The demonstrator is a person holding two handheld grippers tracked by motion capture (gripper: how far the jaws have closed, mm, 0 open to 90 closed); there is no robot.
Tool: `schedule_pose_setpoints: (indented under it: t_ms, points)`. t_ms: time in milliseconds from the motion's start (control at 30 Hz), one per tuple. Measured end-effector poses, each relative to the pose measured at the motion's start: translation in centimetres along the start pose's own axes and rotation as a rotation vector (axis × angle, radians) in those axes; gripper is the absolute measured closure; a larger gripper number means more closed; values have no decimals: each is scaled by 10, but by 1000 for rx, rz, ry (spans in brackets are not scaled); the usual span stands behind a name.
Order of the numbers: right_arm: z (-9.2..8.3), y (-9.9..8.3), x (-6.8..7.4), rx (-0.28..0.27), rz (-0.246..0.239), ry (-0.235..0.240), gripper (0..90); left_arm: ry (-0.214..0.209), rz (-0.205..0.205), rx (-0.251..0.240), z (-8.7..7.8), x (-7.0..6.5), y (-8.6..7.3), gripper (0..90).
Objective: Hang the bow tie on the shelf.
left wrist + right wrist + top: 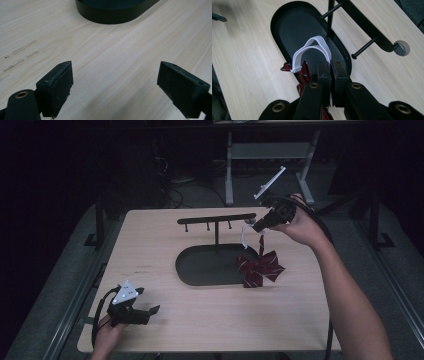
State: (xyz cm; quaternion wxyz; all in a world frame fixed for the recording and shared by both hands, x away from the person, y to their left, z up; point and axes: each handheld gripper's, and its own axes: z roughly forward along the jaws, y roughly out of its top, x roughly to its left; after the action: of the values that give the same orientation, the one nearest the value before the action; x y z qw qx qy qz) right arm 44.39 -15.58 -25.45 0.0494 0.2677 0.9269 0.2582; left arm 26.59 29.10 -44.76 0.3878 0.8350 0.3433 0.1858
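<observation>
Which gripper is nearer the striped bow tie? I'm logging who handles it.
Right. The right gripper is shut on the white strap of the bow tie, lifting it; the left gripper rests open near the table's front-left corner.

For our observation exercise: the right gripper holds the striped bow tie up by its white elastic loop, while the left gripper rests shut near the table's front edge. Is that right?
Not quite: the left gripper is open, its jaws wide apart over bare wood, as the left gripper view shows. The right gripper does hold the bow tie by its white elastic loop.
</observation>
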Motion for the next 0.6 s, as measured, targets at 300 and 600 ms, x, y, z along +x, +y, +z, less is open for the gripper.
schedule_pose_setpoints:
  t_ms: [300,600]
  points:
    - [0,7,-8,4,8,-5,870,0,5,5,-1,1,0,131]
    - [4,8,-16,11,30,-7,869,0,2,2,-1,0,0,131]
